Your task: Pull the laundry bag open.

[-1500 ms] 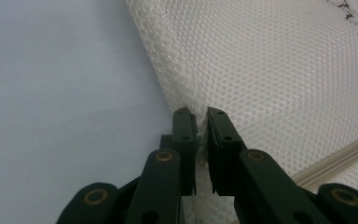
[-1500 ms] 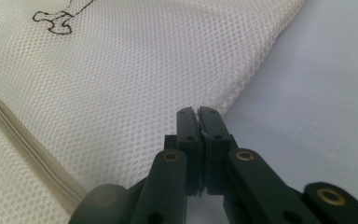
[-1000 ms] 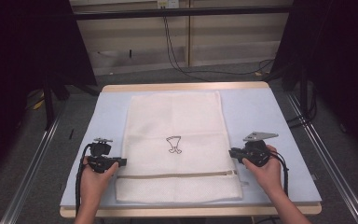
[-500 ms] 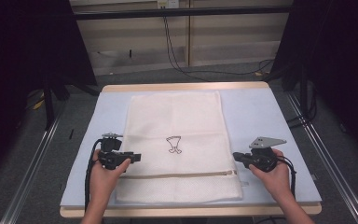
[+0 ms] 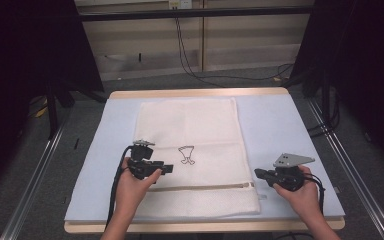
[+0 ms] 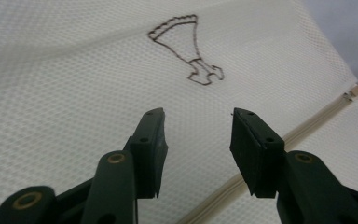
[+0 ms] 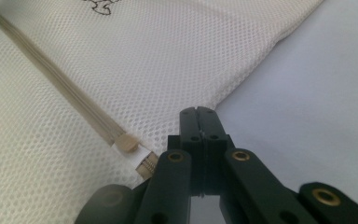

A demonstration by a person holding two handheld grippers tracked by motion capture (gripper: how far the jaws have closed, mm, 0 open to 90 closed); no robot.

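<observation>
Since a second ago the left gripper (image 5: 167,168) has slid inward over the mesh bag (image 5: 200,145), jaws opening on nothing; right gripper (image 5: 258,173) lies level, jaws closed, at the bag's edge beside the zipper (image 7: 129,143).

The high camera sits above the person's side of the table (image 5: 300,125) and looks forward and down, far enough off to take in the whole top, both forearms and the dark floor and wall behind. The left gripper's camera rides low and close over the white mesh bag (image 6: 74,93), looking along its own jaws toward the stitched figure (image 6: 186,49) and the zipper (image 6: 307,128). The right gripper's camera hugs the bag's edge (image 7: 242,79) by the zipper end (image 7: 129,143), so all three views share that zipper and figure.
</observation>
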